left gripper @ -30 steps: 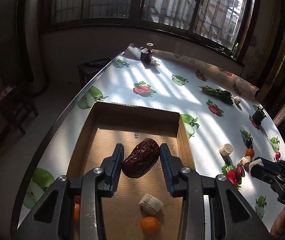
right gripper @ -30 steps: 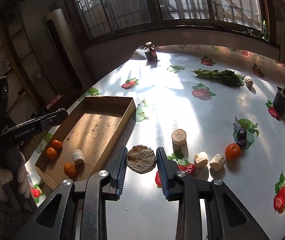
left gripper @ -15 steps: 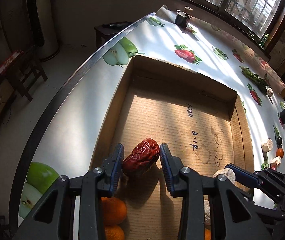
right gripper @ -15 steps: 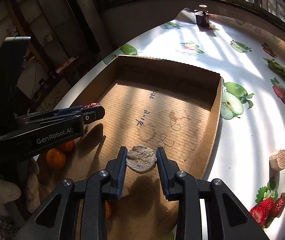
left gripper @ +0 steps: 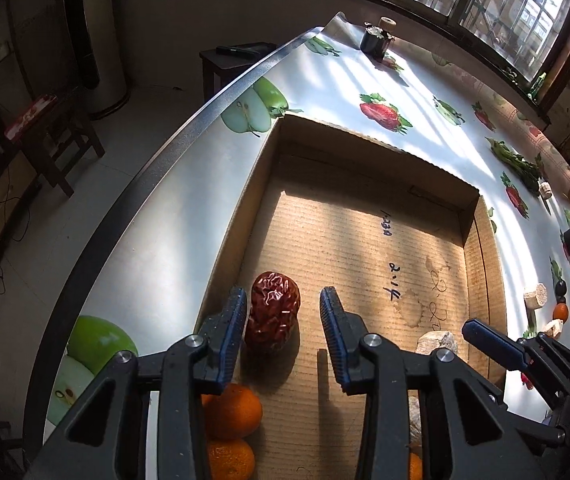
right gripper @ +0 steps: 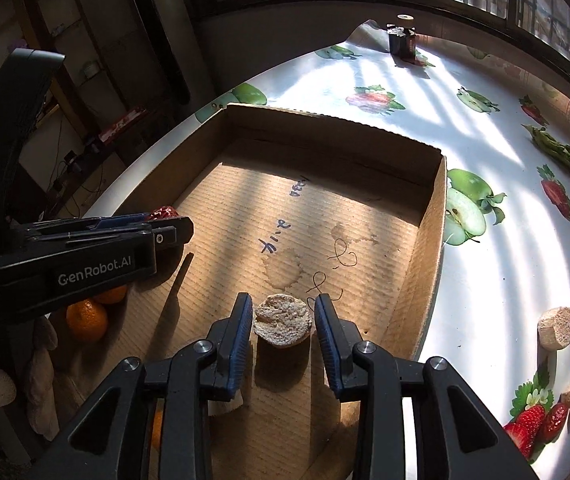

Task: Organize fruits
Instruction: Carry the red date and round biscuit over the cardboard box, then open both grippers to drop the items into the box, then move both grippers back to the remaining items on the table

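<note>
A shallow cardboard box (left gripper: 471, 208) (right gripper: 429, 236) lies on the fruit-print table. My left gripper (left gripper: 281, 320) is open over the box's near left corner. A wrinkled red date (left gripper: 272, 311) stands on the box floor against the left finger, clear of the right finger. My right gripper (right gripper: 284, 322) is inside the box, jaws slightly apart around a round tan banana slice (right gripper: 283, 320) that rests on the box floor. The right gripper also shows in the left wrist view (left gripper: 497, 344).
Oranges (left gripper: 233, 412) (right gripper: 87, 320) and another banana piece lie at the box's near end. On the table to the right lie banana pieces (right gripper: 557, 326), an orange (left gripper: 561, 312), strawberries (right gripper: 533, 420), a green vegetable (right gripper: 565, 156) and dark jars (right gripper: 401, 40). The table's left edge drops to the floor.
My left gripper has opened and the date now stands free on the box floor. My right gripper has lowered the banana slice onto the floor and its jaws have loosened.
</note>
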Demonstrator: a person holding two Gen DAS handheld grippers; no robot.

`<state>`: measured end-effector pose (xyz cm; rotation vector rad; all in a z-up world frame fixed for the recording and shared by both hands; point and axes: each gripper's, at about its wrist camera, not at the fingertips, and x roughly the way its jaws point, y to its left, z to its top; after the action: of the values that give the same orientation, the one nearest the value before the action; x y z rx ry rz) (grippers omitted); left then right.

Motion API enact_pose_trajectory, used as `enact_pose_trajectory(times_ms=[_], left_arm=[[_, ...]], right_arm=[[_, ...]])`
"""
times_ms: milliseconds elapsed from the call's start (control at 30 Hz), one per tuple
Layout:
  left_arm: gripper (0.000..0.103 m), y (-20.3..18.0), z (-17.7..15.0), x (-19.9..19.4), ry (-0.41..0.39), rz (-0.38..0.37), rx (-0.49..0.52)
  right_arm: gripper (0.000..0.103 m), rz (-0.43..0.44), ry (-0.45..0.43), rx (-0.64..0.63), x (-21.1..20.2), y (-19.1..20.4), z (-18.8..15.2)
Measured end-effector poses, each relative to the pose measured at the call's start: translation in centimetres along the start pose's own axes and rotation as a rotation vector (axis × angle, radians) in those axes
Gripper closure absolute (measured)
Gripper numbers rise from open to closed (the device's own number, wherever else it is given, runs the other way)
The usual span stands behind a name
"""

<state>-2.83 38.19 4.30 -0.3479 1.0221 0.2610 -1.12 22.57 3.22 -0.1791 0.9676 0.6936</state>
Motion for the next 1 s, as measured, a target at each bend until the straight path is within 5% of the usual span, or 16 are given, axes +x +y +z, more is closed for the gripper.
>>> enact_pose_trajectory(times_ms=[367,600,1000], left_arm=[[0.025,-3.8,-6.7,-11.6,-0.280,-0.032,-0.023],[0.024,-9.9,-10.5,-13.0,-0.314,-0.033,0.070],[0.024,-14.0,-13.0,-15.0,-0.370,0.045,0.178]], right_arm=[[0.037,-0.016,-0.221,0.156,-10.5,-3.3,-4.4],[0.037,-0.087,-0.253,0.381,-14.3,-8.4,-10.5],[0.037,-0.109,-0.276,0.497,-16.6,-11.6,-14.2]])
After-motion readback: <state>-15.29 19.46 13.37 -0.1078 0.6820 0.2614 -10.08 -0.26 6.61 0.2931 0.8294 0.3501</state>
